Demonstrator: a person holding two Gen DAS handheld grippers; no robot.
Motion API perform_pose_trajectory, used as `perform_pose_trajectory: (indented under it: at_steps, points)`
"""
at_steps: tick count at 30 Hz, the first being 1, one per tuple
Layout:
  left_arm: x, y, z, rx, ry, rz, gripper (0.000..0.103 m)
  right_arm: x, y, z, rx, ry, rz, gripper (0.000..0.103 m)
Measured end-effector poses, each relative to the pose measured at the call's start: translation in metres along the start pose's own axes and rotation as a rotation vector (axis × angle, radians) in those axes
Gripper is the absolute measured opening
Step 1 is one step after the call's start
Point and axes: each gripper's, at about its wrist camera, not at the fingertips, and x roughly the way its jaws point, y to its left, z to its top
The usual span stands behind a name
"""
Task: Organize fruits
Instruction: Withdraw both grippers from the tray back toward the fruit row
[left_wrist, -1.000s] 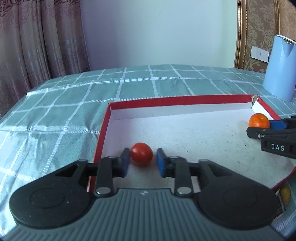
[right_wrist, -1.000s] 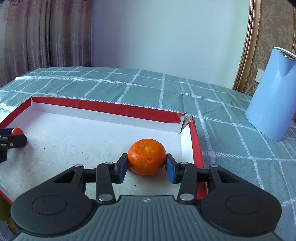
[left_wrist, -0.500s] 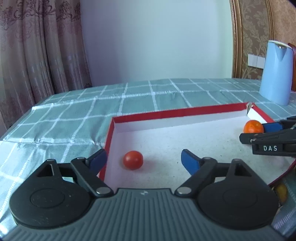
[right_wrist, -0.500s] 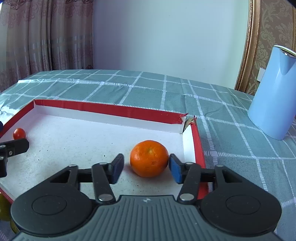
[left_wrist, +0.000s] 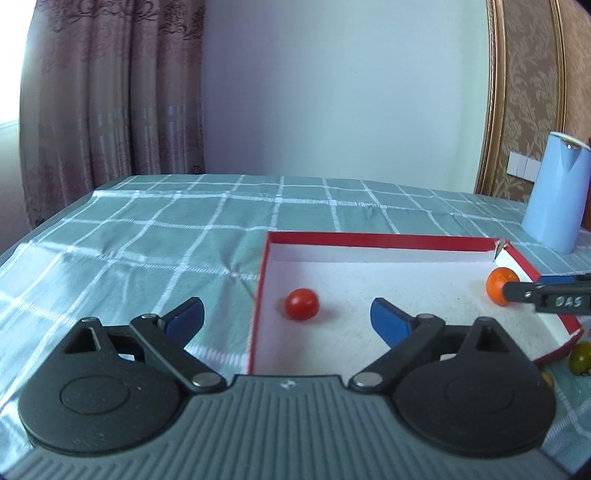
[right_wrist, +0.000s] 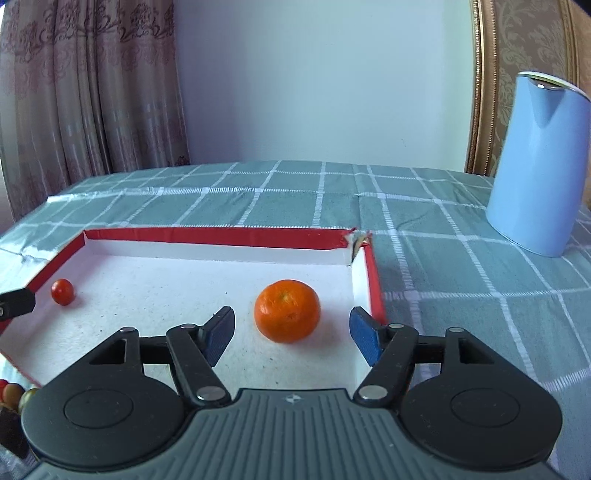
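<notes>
Left gripper (left_wrist: 286, 319): we see its blue pads spread wide at lower centre of the left wrist view; the jaws have just been opening and clasp nothing, one pad over the cloth, the other over the tray floor.
Cherry tomato (left_wrist: 301, 304): released, it sits alone on the white floor of the tray, near the left wall, just beyond the gap between the left pads and touching neither.
Right gripper (right_wrist: 291, 332): we find its jaws parted at lower centre of the right wrist view, having just been opening; the pads stand clear on either side of the fruit.
Mandarin (right_wrist: 287, 311): it rests free on the tray floor near the right wall, in the right half of the tray.
Red-rimmed tray (right_wrist: 221, 233): shallow, white inside, with a torn far right corner; it lies on the cloth.
Checked green tablecloth (left_wrist: 147, 236): it covers the table across both views.
Blue jug (right_wrist: 535, 166): it stands upright at upper right, well apart from the tray.
Loose fruit (left_wrist: 581, 357): a small greenish-yellow piece lies outside the tray at the right edge of the left wrist view.
</notes>
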Motion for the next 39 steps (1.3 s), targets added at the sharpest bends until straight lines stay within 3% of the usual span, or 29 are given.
perform_pose_trajectory:
  at_steps: [6,12,18,25,30,34,39]
  points:
    - [-0.02,0.02,-0.005,-0.09,-0.024,-0.018,0.098,-0.044,-0.023,-0.014,0.078,-0.033,0.026,0.068]
    - [-0.023,0.029,-0.004,-0.145,-0.019,-0.042,0.098,-0.084,-0.052,-0.058,0.125,-0.043,-0.003,0.068]
    - [-0.025,0.024,-0.005,-0.111,-0.028,-0.027,0.099,-0.076,-0.052,-0.063,0.106,0.008,0.01,0.068]
    - [-0.022,0.025,-0.005,-0.12,-0.014,-0.022,0.101,-0.061,-0.028,-0.062,-0.005,0.063,0.011,0.068]
    - [-0.02,0.022,-0.006,-0.101,-0.009,-0.012,0.101,-0.056,-0.023,-0.061,-0.03,0.072,0.016,0.059]
    - [-0.018,0.02,-0.007,-0.087,0.0,-0.002,0.102,-0.06,-0.02,-0.063,-0.043,0.065,0.042,0.039]
    - [-0.024,0.017,-0.015,-0.062,0.007,0.001,0.103,-0.063,-0.016,-0.065,-0.058,0.063,0.048,0.033]
